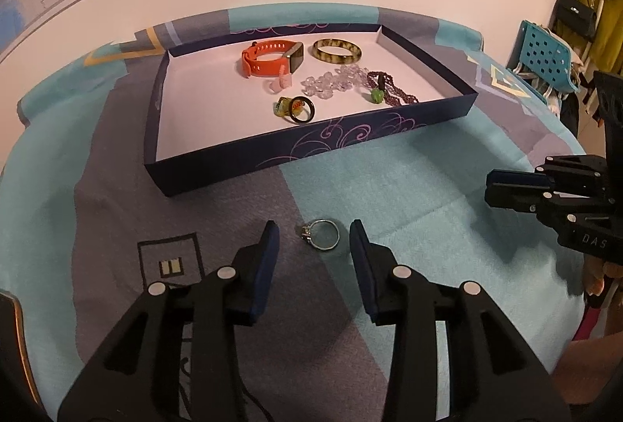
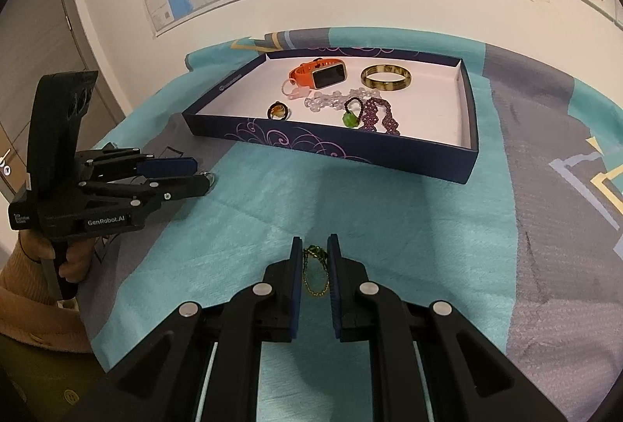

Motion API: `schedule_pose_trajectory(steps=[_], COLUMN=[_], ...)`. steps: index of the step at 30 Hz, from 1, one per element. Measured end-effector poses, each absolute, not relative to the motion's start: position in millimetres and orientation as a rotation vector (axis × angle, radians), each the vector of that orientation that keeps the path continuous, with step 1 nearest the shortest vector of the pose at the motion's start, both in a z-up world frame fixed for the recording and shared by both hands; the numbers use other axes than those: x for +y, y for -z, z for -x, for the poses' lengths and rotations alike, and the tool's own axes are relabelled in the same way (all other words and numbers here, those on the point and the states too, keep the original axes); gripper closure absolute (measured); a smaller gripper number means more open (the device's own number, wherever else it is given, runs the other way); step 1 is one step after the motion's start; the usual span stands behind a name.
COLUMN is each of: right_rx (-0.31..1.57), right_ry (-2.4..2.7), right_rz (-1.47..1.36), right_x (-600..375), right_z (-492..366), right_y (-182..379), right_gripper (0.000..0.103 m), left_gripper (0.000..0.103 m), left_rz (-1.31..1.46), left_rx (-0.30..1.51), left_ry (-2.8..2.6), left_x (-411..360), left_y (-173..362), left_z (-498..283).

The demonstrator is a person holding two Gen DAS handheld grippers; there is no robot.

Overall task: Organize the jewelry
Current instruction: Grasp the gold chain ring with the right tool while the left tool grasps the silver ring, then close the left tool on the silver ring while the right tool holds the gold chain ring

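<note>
Resting on a teal-and-grey patterned cloth (image 1: 389, 180) is a shallow navy box lid (image 1: 218, 165) with a white floor and purple scrollwork on its outer wall, serving as the jewellery tray.

Contents of the tray, all lying loose on the white floor:
- an orange-strapped smartwatch (image 1: 272, 57) towards the far wall;
- a mottled amber bangle (image 1: 337, 51) just beside the watch;
- a clear crystal bead bracelet (image 1: 335, 81) near the middle;
- a pale pink ring (image 1: 281, 82) beside the watch strap;
- a dark purple beaded strand (image 1: 397, 92) touching the crystal beads, with a green pendant (image 1: 376, 96) lying on it;
- a dark band ring (image 1: 301, 109) near the front wall, touching a small yellow-green ring (image 1: 283, 107).

Outside the tray, a silver ring with a stone setting (image 1: 321, 234) lies flat on the cloth in front of the box. The left gripper (image 1: 313, 241) is poised over it with jaws partly open; the ring sits in the gap and neither pad touches it.

The right gripper (image 2: 315, 258) stands over the teal area of the cloth with jaws nearly closed. A thin gold-coloured chain with a dark green piece (image 2: 316, 272) lies between its pads; actual pad contact cannot be confirmed.

A hand (image 2: 74, 258) in a tan sleeve holds the left tool's handle.
</note>
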State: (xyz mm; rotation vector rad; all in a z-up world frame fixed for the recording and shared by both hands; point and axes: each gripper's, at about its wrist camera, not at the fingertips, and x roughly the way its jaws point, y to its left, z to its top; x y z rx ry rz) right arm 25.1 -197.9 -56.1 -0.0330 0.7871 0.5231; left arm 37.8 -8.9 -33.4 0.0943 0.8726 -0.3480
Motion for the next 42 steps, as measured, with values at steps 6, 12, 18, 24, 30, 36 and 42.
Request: schedule_pose_trajectory(steps=[6,12,18,24,30,36,42], right_rx=[0.784,0.776,0.765,0.763,0.767,0.772,0.773], right_ry=[-0.526,-0.527,-0.535,-0.534,-0.538,-0.547,-0.546], right_rz=[0.028,0.024,0.008,-0.010,-0.016,-0.018,-0.018], right_x=[-197.5,-197.7,-198.7,-202.1,-201.8,-200.9,-200.4], right_z=[-25.9,-25.2,-25.0,-26.8,-27.6,-28.1,-27.6], right_y=[55.3,53.1,49.9,48.3,49.0,49.5,49.6], right_gripper=[0.092,0.092,0.092,0.092,0.092,0.092,0.092], left_gripper=[0.071,0.081,0.095,0.091,0.069,0.071,0.070], left_rz=[-0.146,-0.174,-0.143,-0.121,-0.135,-0.142,-0.190], left_rx=[0.874,0.867,0.870,0.868,0.851,0.862,0.860], left_ry=[0.350,0.338,0.341,0.351,0.371,0.375,0.417], left_x=[-18.0,-23.5,-19.9,-15.2,-12.3,-11.4,-24.7], left_y=[34.8,34.4,32.1,33.0,30.5,34.6,35.1], left_z=[-37.8,-35.1,-35.4,-33.3,-25.5,-23.9,-23.3])
